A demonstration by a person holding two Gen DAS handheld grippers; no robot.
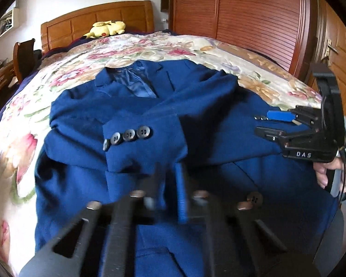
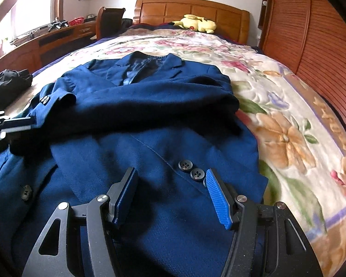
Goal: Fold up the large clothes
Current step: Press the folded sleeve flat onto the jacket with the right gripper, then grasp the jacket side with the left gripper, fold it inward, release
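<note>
Two tools over the blue jacket (image 1: 150, 106) lying flat on the bed (image 2: 288, 120): left tool (image 1: 170, 184) clenched, seemingly on near-hem fabric, right tool (image 2: 171, 194) released; grip the right hem level before folding far.

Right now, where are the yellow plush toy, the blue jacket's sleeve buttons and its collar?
yellow plush toy (image 2: 197, 23), right wrist view, on its body by the headboard.
sleeve buttons (image 1: 129, 135), left wrist view, on the third button of the cuff row.
collar (image 1: 136, 82), left wrist view, on the shiny lining inside the neck.

Black right gripper (image 2: 171, 192), blue ribbed pads (image 2: 218, 199), silver screws, "DAS" marking
</note>
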